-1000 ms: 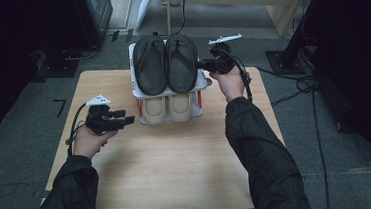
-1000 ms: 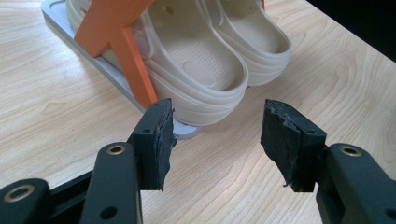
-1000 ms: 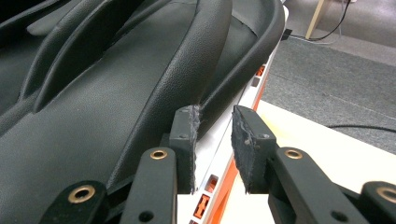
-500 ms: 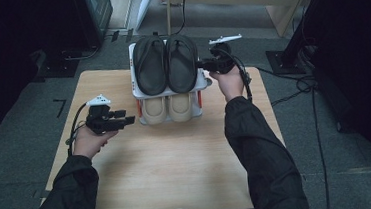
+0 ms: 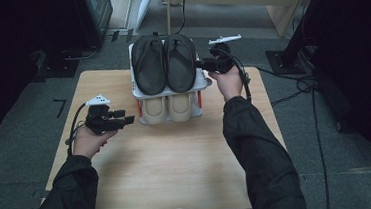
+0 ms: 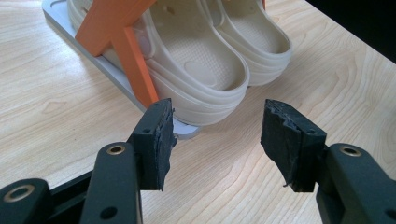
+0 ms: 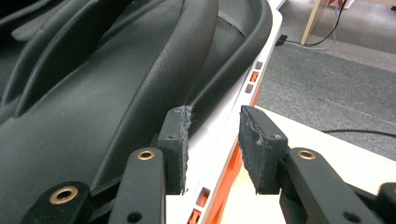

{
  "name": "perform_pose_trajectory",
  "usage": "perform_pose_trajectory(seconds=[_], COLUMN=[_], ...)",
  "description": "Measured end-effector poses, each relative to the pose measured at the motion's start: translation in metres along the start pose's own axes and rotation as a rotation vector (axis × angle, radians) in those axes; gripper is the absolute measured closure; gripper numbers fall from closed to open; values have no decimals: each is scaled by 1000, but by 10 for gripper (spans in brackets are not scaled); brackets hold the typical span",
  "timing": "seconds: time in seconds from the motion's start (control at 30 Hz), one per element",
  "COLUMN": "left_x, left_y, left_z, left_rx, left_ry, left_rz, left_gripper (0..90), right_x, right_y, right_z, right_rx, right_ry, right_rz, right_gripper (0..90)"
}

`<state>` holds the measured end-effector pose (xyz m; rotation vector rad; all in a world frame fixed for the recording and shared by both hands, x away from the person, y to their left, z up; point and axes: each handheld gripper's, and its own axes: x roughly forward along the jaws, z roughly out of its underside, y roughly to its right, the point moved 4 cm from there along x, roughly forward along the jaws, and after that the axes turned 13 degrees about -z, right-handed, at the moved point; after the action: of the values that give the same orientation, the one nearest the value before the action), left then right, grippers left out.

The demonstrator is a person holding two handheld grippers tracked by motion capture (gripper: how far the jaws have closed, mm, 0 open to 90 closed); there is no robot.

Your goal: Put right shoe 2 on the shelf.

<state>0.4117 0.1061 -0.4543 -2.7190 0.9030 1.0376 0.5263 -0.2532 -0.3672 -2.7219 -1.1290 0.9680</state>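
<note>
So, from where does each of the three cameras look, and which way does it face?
High view: above the person's side, looking forward and down on the table; both forearms show.
Left gripper view: on the left hand-held gripper, facing the beige clogs; open jaws show.
Right gripper view: on the right hand-held gripper, at the black sandals; parted jaws show.
Shared: the high view has both shoe pairs on the rack.
</note>
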Motion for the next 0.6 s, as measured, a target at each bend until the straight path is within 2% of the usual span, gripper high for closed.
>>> perform_pose_trajectory(seconds=[0.2,0.27,0.6], left_x=[1,1,1], left_y=[1,1,0], left_z=[0,0,2], left_rx=[1,2,3], left_ry=[-3,-4,-10], left_rz=[0,0,-9], left_gripper=[440,440,437], right_x=[-8,-12,-29], right_y=[-3,-5,-5], right_z=[0,1,19], right_rx=[-25,-42,-43], right_ry=[7,26,50], right_rz=[-6,-5,-18], right_gripper=[598,594,570])
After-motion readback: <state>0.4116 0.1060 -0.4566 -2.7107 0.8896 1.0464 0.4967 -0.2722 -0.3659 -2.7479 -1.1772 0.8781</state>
